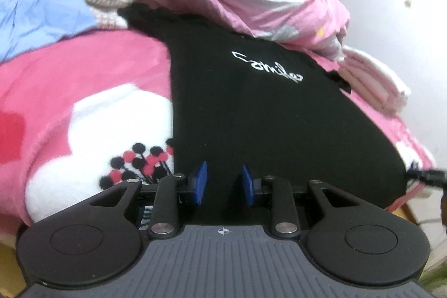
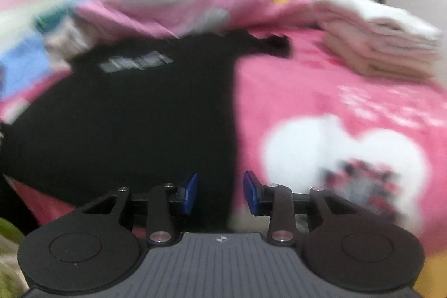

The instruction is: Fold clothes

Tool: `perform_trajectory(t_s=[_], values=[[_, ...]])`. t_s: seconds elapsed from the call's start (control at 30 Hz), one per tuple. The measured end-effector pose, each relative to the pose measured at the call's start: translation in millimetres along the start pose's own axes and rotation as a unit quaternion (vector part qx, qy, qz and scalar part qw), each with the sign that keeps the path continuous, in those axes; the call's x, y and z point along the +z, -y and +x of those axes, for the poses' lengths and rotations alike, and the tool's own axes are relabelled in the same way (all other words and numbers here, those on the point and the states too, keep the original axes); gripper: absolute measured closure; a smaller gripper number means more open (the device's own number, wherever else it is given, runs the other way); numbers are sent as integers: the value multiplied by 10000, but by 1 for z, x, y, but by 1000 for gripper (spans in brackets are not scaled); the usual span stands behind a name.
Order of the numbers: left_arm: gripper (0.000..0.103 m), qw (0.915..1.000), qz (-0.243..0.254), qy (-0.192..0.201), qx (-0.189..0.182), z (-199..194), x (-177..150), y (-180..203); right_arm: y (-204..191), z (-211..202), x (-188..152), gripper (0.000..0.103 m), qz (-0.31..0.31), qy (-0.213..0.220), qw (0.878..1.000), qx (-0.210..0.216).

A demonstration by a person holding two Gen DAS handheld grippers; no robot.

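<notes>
Two grippers, left (image 1: 224,183) and right (image 2: 220,193), part open, empty | shirt (image 1: 265,113) flat on bed (image 1: 83,80), hem beneath fingers | advise: pinch hem corners evenly, lift together.

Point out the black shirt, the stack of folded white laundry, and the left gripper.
black shirt (image 1: 251,113): left wrist view, on the plain chest area below the white lettering.
folded white laundry (image 2: 382,38): right wrist view, on the stack's side.
left gripper (image 1: 225,182): left wrist view, midway between the blue fingertips.
</notes>
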State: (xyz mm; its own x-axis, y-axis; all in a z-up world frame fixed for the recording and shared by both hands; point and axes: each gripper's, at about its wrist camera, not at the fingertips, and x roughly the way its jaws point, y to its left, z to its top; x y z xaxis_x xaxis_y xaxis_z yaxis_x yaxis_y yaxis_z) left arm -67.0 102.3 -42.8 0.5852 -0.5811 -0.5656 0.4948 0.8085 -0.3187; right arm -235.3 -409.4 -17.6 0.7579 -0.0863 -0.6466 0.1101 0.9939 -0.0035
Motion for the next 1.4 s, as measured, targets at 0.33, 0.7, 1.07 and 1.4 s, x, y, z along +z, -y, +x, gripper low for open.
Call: perform_trajectory(t_s=[0.33, 0.7, 1.07, 1.4], values=[[73, 9994, -357, 42, -2, -5, 2, -4, -104, 16, 58, 66, -762, 1128, 9787, 1537], [47, 9991, 114, 372, 191, 19, 33, 30, -146, 92, 53, 67, -480, 849, 9694, 2255], [38, 9809, 1620, 819, 693, 92, 73, 91, -50, 36, 8, 68, 810, 820, 9889, 943], [37, 9946, 782, 285, 619, 125, 65, 49, -67, 57, 102, 66, 539, 1312, 9810, 1321]])
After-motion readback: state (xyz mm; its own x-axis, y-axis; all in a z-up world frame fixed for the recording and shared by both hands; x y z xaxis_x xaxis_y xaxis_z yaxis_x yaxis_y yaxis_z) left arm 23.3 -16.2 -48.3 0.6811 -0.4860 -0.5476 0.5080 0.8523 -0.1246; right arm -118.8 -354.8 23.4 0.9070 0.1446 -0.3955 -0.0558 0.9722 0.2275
